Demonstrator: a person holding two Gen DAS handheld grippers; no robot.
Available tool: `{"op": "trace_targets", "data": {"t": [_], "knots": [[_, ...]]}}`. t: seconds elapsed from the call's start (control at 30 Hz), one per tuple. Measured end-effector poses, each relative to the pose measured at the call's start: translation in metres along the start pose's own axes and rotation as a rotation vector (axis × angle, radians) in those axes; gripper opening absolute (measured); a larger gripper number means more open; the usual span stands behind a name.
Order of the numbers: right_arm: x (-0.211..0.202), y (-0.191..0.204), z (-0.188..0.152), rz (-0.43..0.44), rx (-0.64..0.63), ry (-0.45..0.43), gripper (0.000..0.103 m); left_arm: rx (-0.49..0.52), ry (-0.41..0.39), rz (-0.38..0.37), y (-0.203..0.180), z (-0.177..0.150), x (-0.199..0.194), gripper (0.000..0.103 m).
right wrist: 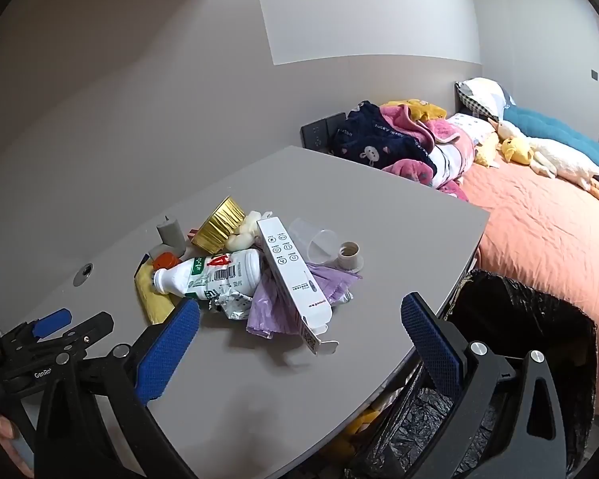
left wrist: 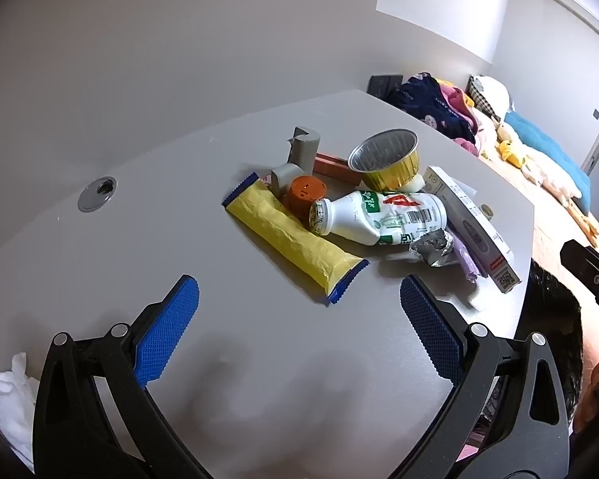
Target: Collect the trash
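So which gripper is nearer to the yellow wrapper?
Left. The left gripper hovers open just before the yellow wrapper; the right gripper is open too, farther off toward the bin side.

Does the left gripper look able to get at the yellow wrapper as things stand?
Probably yes: the left gripper is open, and the yellow wrapper's near end lies bare ahead of it; only its far end is under the white bottle.
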State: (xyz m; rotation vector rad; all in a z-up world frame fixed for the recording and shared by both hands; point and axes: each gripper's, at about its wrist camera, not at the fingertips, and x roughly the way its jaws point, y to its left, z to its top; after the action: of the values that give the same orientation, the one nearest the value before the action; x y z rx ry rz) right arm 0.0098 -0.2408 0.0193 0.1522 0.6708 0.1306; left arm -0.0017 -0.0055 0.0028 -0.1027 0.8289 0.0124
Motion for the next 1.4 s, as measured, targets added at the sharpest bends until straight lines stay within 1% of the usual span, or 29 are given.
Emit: {"op": "trace_targets", "data": {"t": [0.53,0.7,1.4], "knots": [[0.0001,-0.0025,-0.001,-0.002,0.004,0.011,0.101,-0.006,0.009,-0.009,-0.0002,-0.0004,0.0021,0.098],[-0.0017,-0.0053,-0.0009,0.007,0.019,0.012,0.101,-0.009,0.012,-0.022,-0.0021,-0.002,0.0024,0.098],[-0.0026,-0.0076,-0.001,-0.004,0.019,0.012,0.101,0.0,0.013,-0.02,-0.0053,-0.0009,0.001,0.098]]}}
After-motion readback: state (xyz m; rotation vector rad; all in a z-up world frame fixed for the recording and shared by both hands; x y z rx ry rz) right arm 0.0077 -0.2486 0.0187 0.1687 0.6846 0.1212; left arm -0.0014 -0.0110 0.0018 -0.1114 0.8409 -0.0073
